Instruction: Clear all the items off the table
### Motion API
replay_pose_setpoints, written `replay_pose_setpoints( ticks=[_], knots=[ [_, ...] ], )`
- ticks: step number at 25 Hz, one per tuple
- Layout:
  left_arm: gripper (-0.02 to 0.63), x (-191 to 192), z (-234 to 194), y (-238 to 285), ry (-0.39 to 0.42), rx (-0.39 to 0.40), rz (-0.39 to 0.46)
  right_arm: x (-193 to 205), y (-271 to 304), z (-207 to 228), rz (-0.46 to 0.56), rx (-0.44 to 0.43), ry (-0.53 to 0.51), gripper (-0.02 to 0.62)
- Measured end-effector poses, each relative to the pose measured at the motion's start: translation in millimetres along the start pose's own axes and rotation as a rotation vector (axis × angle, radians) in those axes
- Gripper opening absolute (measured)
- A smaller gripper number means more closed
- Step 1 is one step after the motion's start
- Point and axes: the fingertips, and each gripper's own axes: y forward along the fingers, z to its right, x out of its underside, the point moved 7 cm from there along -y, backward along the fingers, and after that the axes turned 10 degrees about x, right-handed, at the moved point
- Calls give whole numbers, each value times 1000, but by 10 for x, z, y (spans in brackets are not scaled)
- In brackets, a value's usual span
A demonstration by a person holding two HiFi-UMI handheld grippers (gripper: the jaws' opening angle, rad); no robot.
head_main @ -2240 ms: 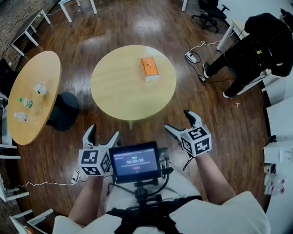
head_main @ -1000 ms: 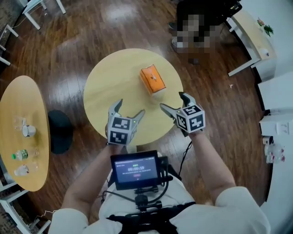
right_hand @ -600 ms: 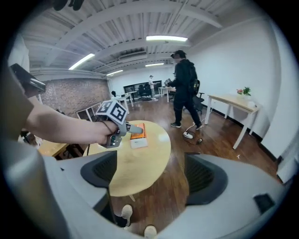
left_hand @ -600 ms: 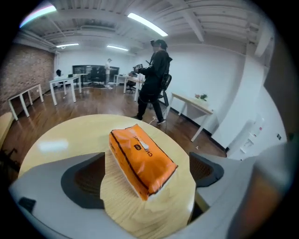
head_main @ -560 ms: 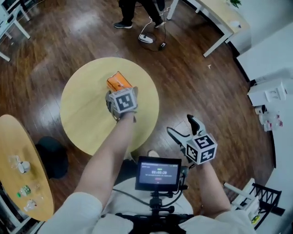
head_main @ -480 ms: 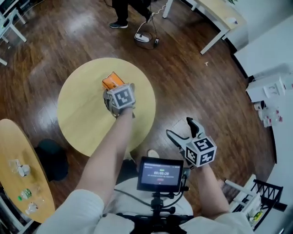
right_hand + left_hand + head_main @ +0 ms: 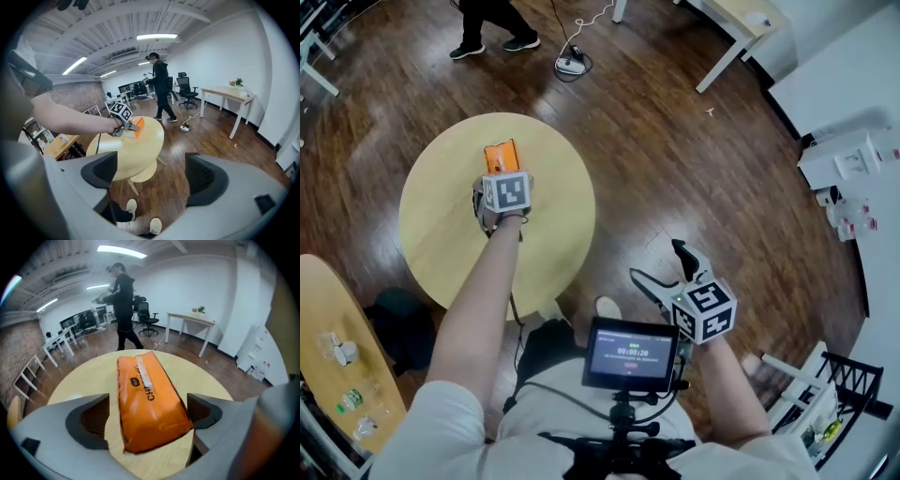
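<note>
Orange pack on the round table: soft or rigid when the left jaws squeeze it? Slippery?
Probably soft: the orange pack shows creased, glossy film, so it may dent and could slip. It lies flat and long on the table, so it is unlikely to roll. The left gripper, whose jaws have just been closing, straddles it without pressing yet.

We see an orange packet (image 7: 147, 399) with dark lettering and a pale strip along its top; the surface (image 7: 441, 234) is light yellow with a faint wood grain, and the floor (image 7: 675, 141) is glossy dark brown planking. The right hand-held gripper (image 7: 151, 168) is grey with dark ribbed pads, and its cube (image 7: 703, 312) shows black square markers on white. The screen (image 7: 631, 352) is black-framed and dark.
</note>
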Motion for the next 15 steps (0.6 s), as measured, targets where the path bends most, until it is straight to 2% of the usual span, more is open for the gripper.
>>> replay_pose_setpoints(
  ticks=[2, 5, 7, 9, 10, 12, 15],
  knots=[
    [518, 107, -138, -179, 85, 9, 7, -56, 68, -43, 4, -36, -16, 465],
    [526, 225, -179, -217, 107, 95, 59, -124, 173, -114, 3, -82, -39, 465],
    [544, 164, -66, -149, 213, 134, 74, -142, 222, -161, -9, -105, -58, 465],
    [550, 114, 2, -16, 330, 136, 24, -158, 243, -197, -18, -116, -77, 465],
    [549, 127, 9, 65, 357, 135, -19, -166, 248, -207, -21, -115, -82, 465],
    [565, 205, -19, 191, 380, 122, -84, -168, 261, -224, -26, -109, -86, 465],
    [561, 314, -119, 264, 397, 105, -72, -153, 276, -247, -31, -105, -84, 465]
  ],
)
